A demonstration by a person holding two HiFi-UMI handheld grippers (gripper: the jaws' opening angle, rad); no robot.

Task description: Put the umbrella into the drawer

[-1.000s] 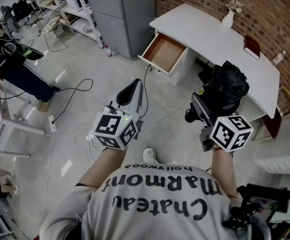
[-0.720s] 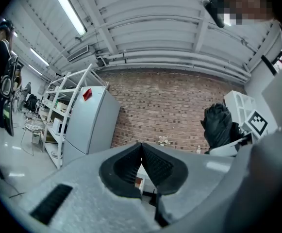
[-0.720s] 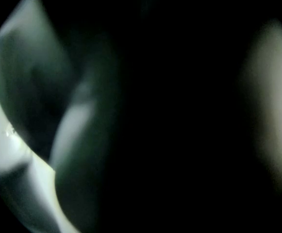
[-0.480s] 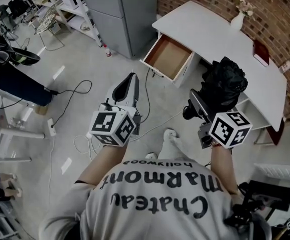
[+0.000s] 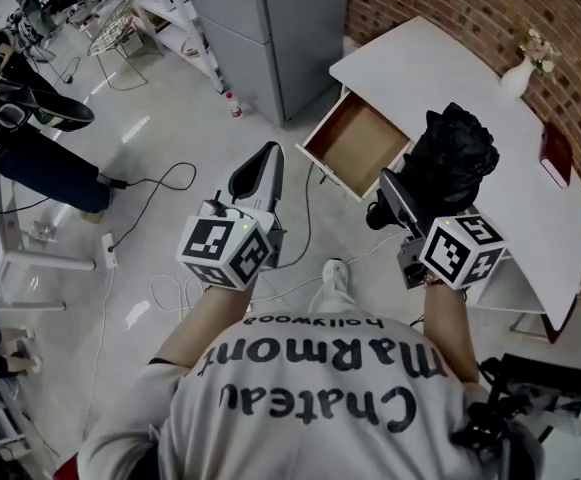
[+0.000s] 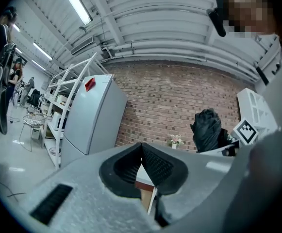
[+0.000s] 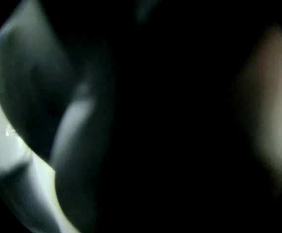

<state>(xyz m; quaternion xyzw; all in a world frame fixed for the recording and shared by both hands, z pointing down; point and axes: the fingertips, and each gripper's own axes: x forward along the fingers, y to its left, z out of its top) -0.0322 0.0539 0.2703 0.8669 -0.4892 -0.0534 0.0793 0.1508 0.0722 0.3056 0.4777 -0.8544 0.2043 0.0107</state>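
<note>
- Umbrella (image 5: 452, 158): black, folded into a crumpled bundle and held up in the air at the front of the right hand-held gripper (image 5: 402, 206), outside the drawer. In the head view it shows just right of the open drawer, over the table's edge.
- Far left: a person in dark clothes (image 5: 25, 143), and a black cable (image 5: 182, 165) looping over the grey floor.
- Left hand-held gripper (image 5: 260, 163): its pads meet at the tips with nothing between them, and it points toward the drawer.
- Drawer (image 5: 355, 146): pulled out of the white table (image 5: 440, 68), brown inside.
- Right hand-held gripper: its own view is filled with dark fabric, and its jaws stand wide, clamped on the umbrella.
- Table top, far right: a white vase (image 5: 518, 73) with flowers and a dark red book (image 5: 555, 155).
</note>
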